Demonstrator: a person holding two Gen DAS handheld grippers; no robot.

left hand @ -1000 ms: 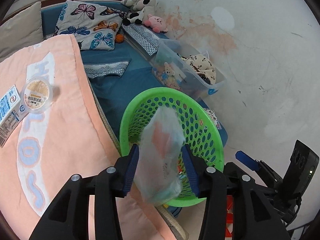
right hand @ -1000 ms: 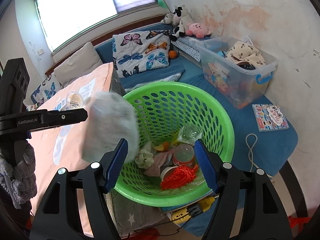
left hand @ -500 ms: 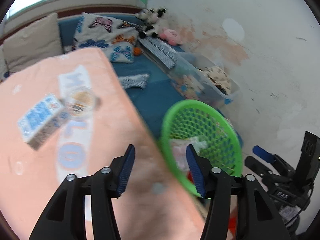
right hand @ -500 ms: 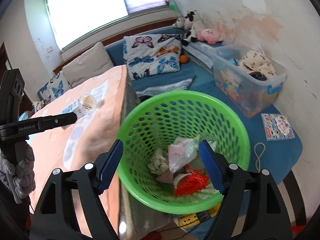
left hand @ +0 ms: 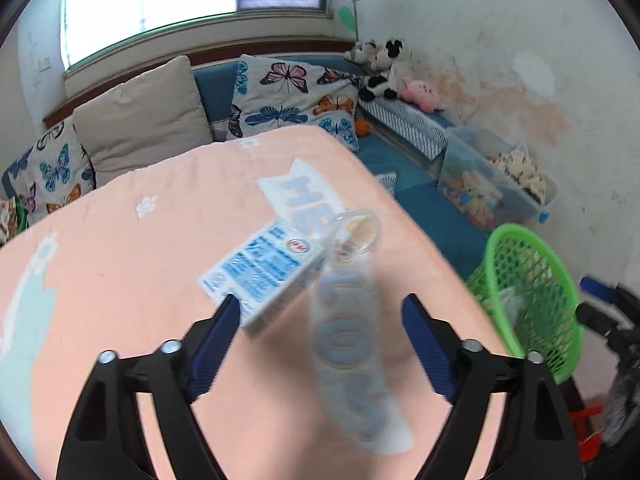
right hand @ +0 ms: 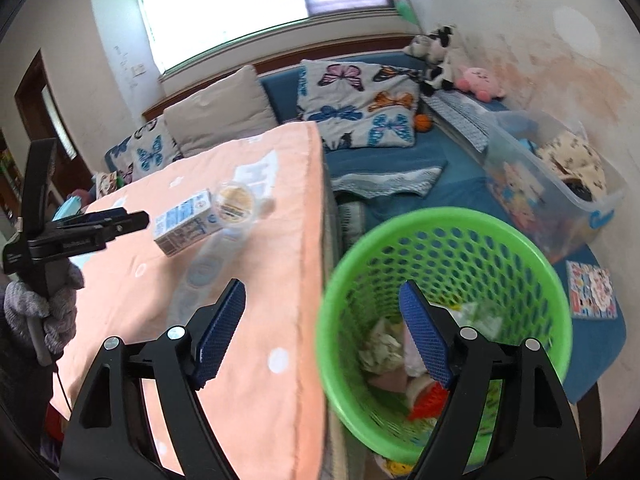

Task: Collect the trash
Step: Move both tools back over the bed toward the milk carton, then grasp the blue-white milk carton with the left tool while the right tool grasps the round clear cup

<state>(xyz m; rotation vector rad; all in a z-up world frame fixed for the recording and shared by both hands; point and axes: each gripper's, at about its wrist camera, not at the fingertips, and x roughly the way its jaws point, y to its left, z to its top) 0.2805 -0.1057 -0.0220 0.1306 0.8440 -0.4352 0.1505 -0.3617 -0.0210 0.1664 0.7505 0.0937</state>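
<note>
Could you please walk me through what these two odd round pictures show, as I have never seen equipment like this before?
No robot here: a person holds a two-finger clamp in each hand, and each clamp carries a wide-angle camera looking forward along its jaws. That lens makes the pictures round.

One picture comes from the left gripper, the other from the right gripper; the black arms with blue pads at the bottom are the jaws. Both stand open and hold nothing.

The left view looks down on a table under a peach cloth. On it lie a blue and white carton and a small round lidded cup.

The right view looks into the green basket beside the table, already holding trash.
</note>
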